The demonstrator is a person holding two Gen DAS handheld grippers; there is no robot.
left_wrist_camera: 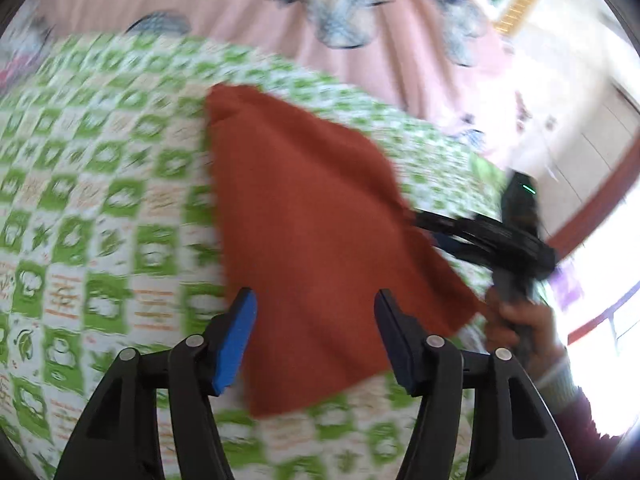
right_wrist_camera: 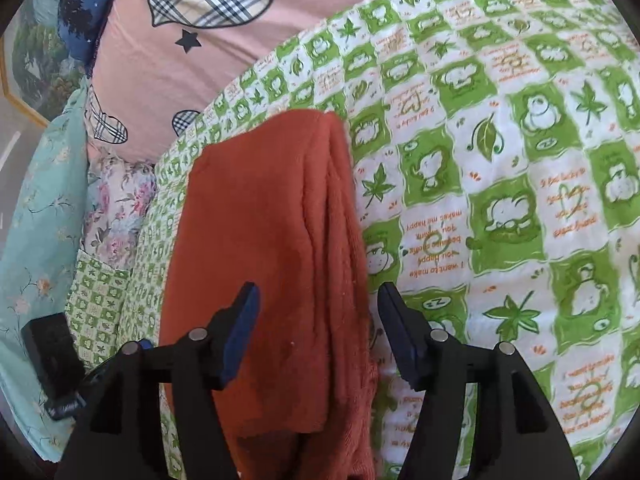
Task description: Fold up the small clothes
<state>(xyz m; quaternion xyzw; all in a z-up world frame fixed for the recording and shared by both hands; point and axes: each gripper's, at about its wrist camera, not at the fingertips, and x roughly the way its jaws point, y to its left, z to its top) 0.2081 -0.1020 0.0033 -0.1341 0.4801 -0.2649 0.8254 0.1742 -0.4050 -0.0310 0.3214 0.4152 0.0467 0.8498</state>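
a green-and-white checked quilt [right_wrist_camera: 500, 168] covers the bed, with a pink sheet [right_wrist_camera: 168, 60] beyond it. the rust-red cloth [right_wrist_camera: 272, 240] lies folded on the quilt, directly ahead of and under the right gripper [right_wrist_camera: 318, 334], whose jaws stand wide apart, holding nothing. the left gripper [left_wrist_camera: 316, 340] is likewise spread open just above the cloth's near edge, empty.

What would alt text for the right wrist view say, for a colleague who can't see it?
A folded rust-red cloth lies flat on a green-and-white checked quilt, its layered edges on the right side. The right tongs hang open just over the cloth's near end, gripping nothing. Pink bedding with plaid hearts lies beyond.
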